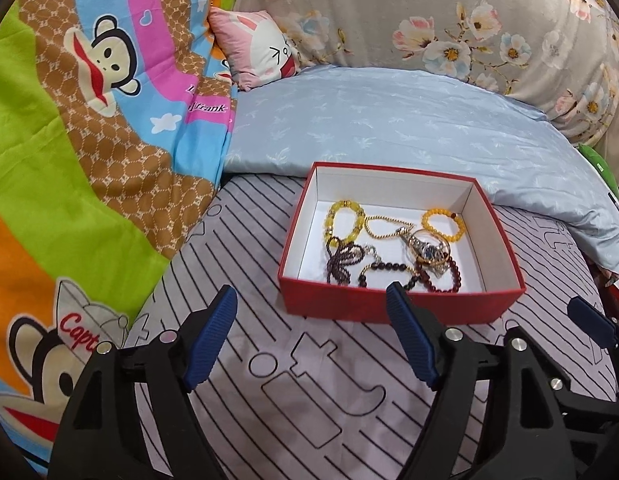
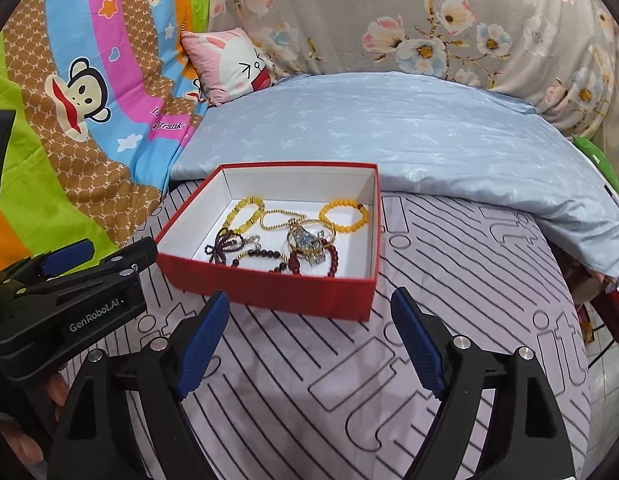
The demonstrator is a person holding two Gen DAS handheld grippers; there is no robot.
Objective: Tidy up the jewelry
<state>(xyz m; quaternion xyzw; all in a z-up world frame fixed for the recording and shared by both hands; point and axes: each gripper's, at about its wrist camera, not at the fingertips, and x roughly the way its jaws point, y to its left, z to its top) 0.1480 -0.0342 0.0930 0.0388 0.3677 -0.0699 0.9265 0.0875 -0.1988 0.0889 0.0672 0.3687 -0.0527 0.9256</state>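
Note:
A red box (image 1: 393,306) with a white inside sits on the striped bed sheet; it also shows in the right wrist view (image 2: 277,294). In it lie yellow bead bracelets (image 1: 344,219) (image 2: 344,216), a gold chain (image 1: 389,227), dark bead bracelets (image 1: 439,278) (image 2: 265,260), a purple strand (image 1: 341,260) and a watch (image 1: 427,250) (image 2: 307,242). My left gripper (image 1: 311,300) is open and empty, just in front of the box. My right gripper (image 2: 309,300) is open and empty, in front of the box's near wall. The left gripper shows at the left of the right wrist view (image 2: 69,256).
A light blue quilt (image 1: 409,120) lies behind the box. A colourful monkey-print blanket (image 1: 89,120) rises at the left. A small pink pillow (image 1: 257,50) and a grey floral pillow (image 1: 449,12) are at the back. The bed edge drops off at the right (image 2: 589,320).

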